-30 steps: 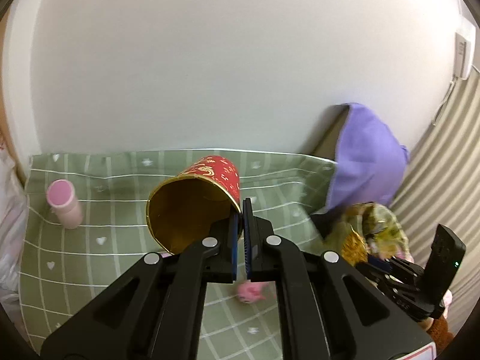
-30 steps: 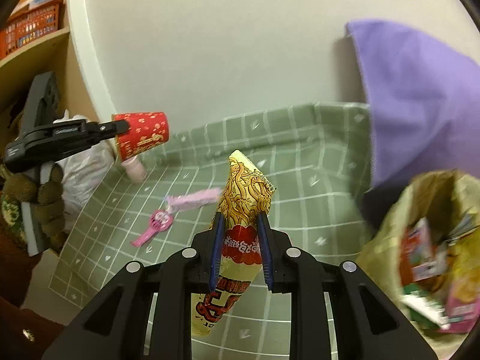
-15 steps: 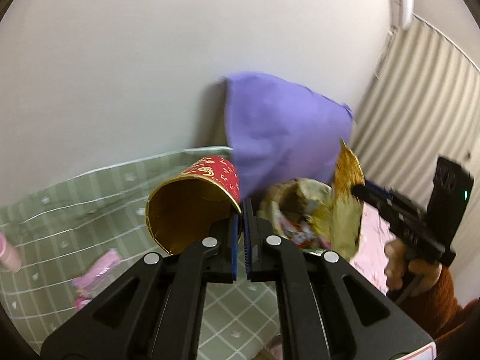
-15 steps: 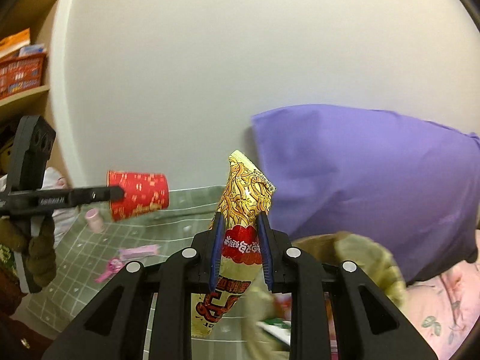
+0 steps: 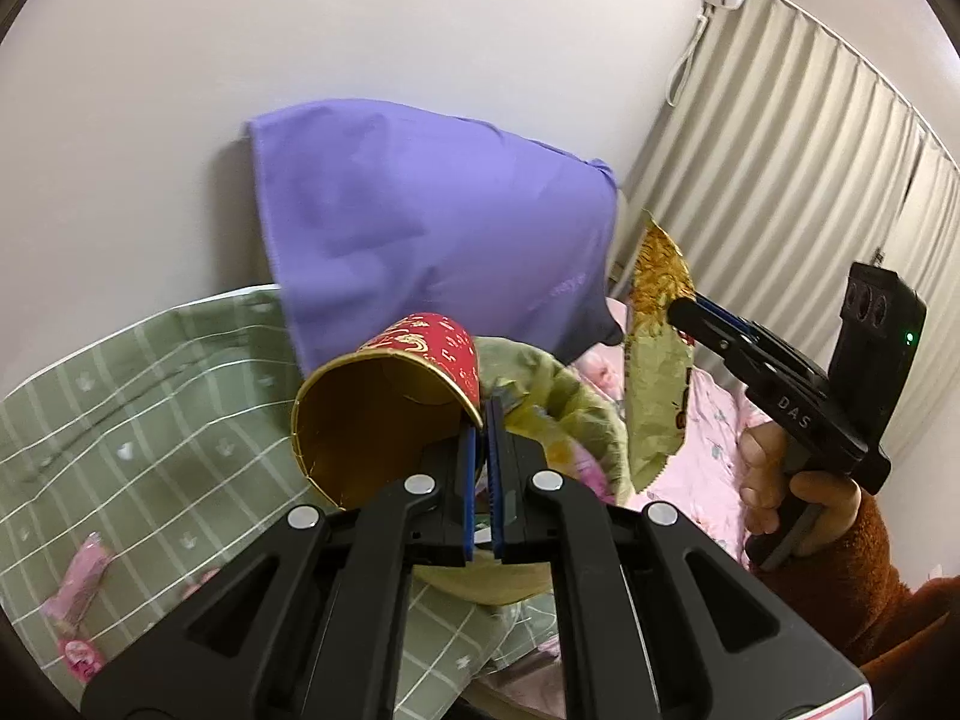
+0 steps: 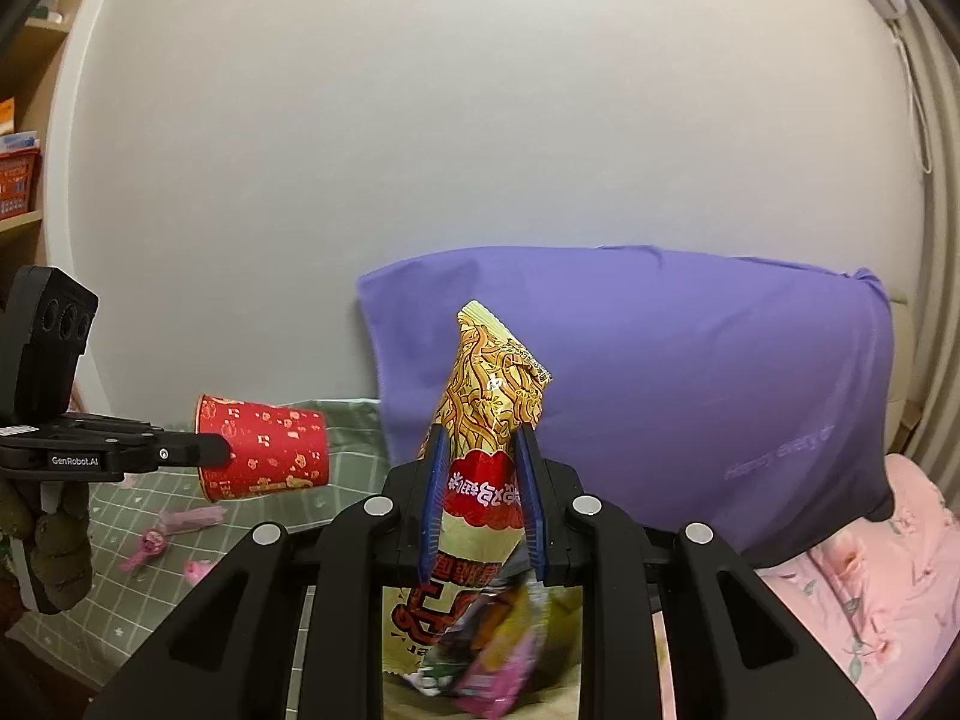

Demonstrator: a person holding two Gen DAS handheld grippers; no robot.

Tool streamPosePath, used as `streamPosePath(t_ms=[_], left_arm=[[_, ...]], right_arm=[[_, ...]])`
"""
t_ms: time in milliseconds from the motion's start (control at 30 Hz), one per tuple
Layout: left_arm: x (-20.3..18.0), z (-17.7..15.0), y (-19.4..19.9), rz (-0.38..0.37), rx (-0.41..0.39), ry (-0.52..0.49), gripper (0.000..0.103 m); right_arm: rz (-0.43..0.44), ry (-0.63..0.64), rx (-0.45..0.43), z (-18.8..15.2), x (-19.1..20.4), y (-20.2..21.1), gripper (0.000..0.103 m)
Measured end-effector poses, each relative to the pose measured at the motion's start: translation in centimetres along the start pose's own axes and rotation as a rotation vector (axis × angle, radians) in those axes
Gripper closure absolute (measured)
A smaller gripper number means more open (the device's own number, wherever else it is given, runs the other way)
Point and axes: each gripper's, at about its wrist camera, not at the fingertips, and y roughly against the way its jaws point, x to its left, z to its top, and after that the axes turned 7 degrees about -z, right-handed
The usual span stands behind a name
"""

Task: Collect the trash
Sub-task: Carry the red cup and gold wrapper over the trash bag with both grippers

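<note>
Left gripper pinches the red paper cup by its rim while the right gripper clamps a noodle wrapper, both above the open trash bag (best released only once squarely over its mouth).

Plain white wall; purple pillow against it; striped curtain right; wooden shelves left.

Open air above the bag; pillow and wall block the far side.
</note>
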Motion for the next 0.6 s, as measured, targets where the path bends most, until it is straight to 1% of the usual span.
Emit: streamPosePath(t_ms=[133,267,433,500,600], left_arm=[[-0.7,0.3,-2.8,-0.047,0.041,-0.014,0.100],[-0.4,0.4,-5.1,-0.055,0.083,0.005,0.100],[0.1,0.2,-6.4,-0.066,0.114,0.020,0.100],[0.4,0.0,-6.9,-0.082,0.128,0.034,0.100],[0.9,-0.7,-8.0,-0.101,0.160,0.062,0.100]], right_arm=[[-0.018,0.010,0.040,-0.9,-0.7,-1.8,0.081],[-0.013,-0.006,0.088,-2.3,-1.3,-3.3,0.081],[-0.026,-0.001,0.093,-3.0,-1.4,-4.0,0.081],[-0.022,-0.009,0.094,-3.2,-1.4,-4.3,0.081],[-0.019,-0.010,0.125,-3.9,-1.2,-5.6,0.081]])
